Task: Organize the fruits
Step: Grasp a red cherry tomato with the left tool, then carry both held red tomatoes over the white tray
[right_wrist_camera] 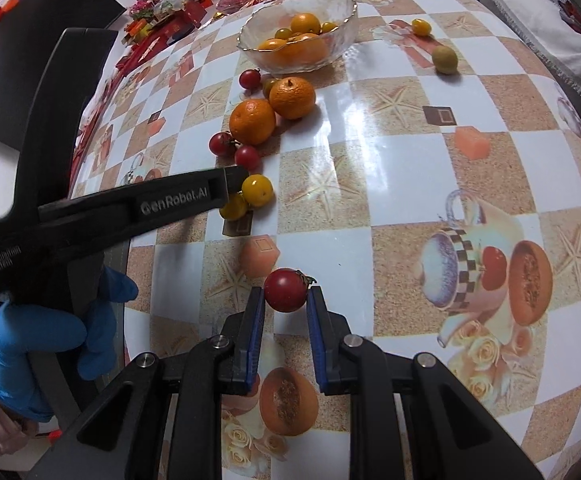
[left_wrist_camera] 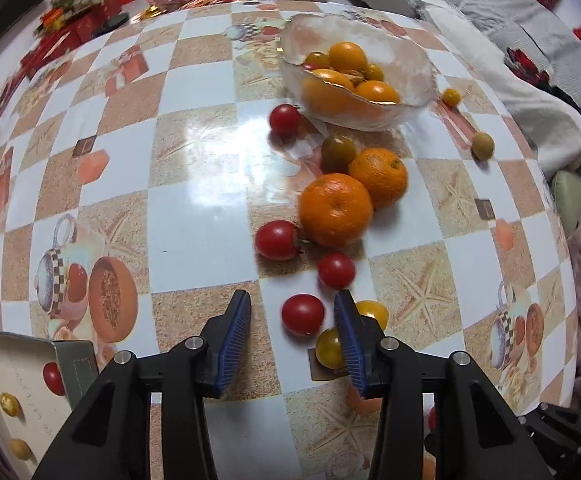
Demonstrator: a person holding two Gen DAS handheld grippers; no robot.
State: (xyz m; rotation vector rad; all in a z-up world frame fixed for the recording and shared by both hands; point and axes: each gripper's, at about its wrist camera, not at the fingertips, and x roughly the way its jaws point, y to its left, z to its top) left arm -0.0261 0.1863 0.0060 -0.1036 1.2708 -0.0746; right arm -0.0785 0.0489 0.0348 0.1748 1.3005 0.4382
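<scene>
A glossy checkered tabletop (left_wrist_camera: 194,168), printed with starfish, cups and melons, carries the scattered fruit. The right claw (right_wrist_camera: 285,300) is clamped on a red cherry tomato (right_wrist_camera: 286,289), its blue pads pressing both sides of it. The left claw (left_wrist_camera: 292,308) stands partly open around another red tomato (left_wrist_camera: 303,313) that lies on the tabletop between its fingers, the pads not touching it; two yellow tomatoes (left_wrist_camera: 332,346) sit just beside its right finger. To this claw's near left, a shallow tray (left_wrist_camera: 14,364) holds one red and two yellow tomatoes. Just beyond the fingertips lie two more red tomatoes (left_wrist_camera: 336,269), then two mandarins (left_wrist_camera: 336,209) touching each other, with a greenish tomato (left_wrist_camera: 337,151) behind them. Farther out stands a glass bowl (left_wrist_camera: 414,60) holding oranges and yellow tomatoes. In the right wrist view, a blue-gloved hand (right_wrist_camera: 38,344) grips the left claw's handle.
</scene>
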